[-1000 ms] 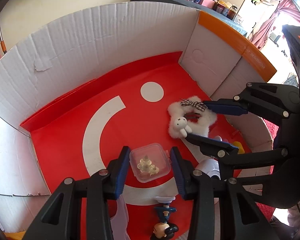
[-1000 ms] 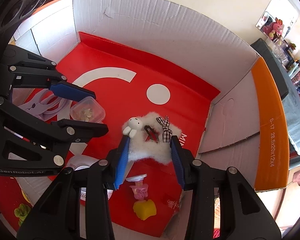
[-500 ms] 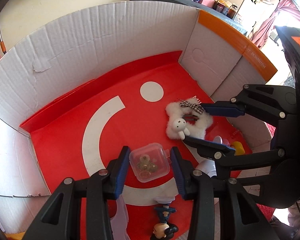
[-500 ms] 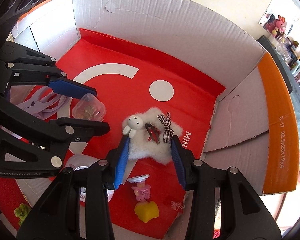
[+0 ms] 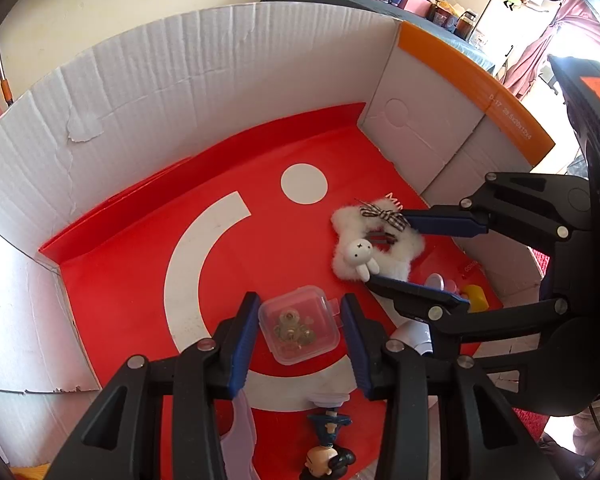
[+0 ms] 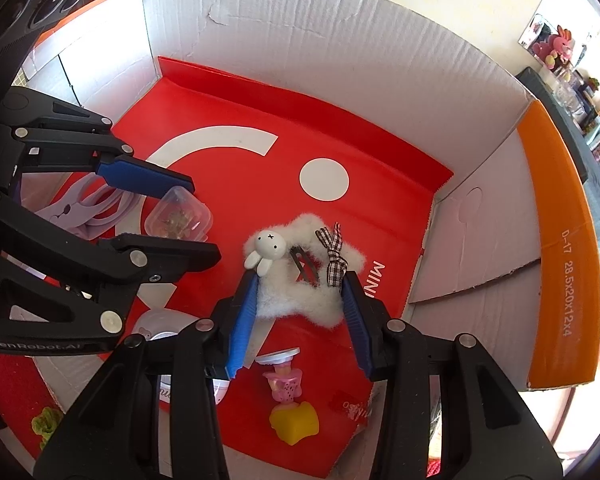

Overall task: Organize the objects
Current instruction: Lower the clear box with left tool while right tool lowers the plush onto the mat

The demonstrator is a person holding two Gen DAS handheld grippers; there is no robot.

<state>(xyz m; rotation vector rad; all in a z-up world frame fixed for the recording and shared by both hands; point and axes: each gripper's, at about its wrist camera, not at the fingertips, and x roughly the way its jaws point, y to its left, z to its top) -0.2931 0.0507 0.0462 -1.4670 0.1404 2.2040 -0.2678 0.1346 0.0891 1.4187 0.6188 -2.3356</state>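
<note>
Left wrist view first: nearest my lens lies a small figurine with a black-haired head and blue body, its long axis running away from me, head toward the camera. Just past it, my left gripper has its blue pads on either side of a small clear plastic box with brass-coloured bits inside; the pads sit against or just beside its walls, and I cannot tell whether they press. The box looks slightly tilted, one corner toward the far wall, clasp tab to the right.

Right wrist view: closest are a yellow block and a pink toy with a white cap, lying on the red sheet with white arc and dot. Beyond them my right gripper stands part-open around a white fluffy star-shaped hair clip with a bunny head and a checked bow; the fluff touches both pads. Its metal clip runs diagonally away from me, bunny left, bow right. Farthest stands the white corrugated cardboard wall.
</note>
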